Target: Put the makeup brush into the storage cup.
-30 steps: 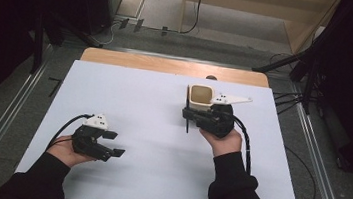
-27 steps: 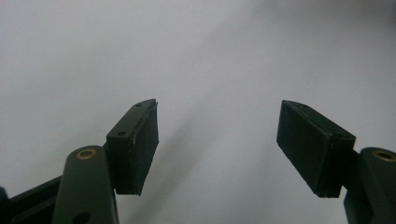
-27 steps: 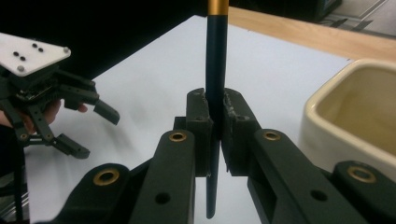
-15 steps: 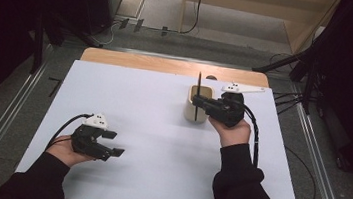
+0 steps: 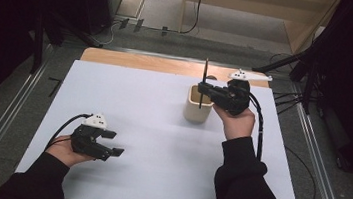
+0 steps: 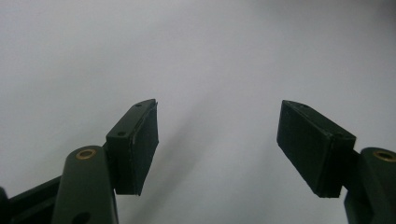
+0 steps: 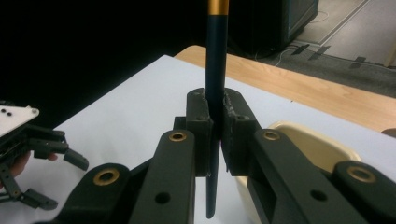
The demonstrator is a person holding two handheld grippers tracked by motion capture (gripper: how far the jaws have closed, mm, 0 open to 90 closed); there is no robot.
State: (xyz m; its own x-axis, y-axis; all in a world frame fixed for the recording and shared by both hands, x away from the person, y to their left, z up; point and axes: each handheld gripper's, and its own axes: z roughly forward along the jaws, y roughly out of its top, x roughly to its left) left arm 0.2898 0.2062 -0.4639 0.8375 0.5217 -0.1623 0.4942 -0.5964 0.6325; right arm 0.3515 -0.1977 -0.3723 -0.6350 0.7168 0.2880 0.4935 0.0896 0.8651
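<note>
My right gripper [image 5: 204,89] is shut on a thin dark pen [image 5: 204,75] with a gold band near its top [image 7: 218,6]. The pen stands nearly upright. Its lower end hangs at the mouth of a cream cup [image 5: 196,113] standing on the white table [image 5: 146,126]. In the right gripper view the pads pinch the pen [image 7: 215,70] at mid-length, and the cup [image 7: 308,142] sits just beyond, to the right. My left gripper [image 5: 115,144] rests low at the near left, open with nothing between its jaws [image 6: 217,135].
A bare wooden strip [image 5: 143,61] runs along the table's far edge. Metal rails [image 5: 6,115] flank both sides of the table. Cables trail from the right gripper [image 5: 260,134] over the right part of the table.
The right hand has moved toward the far side and turned the pen upright above the cup. The left gripper has stayed where it was.
</note>
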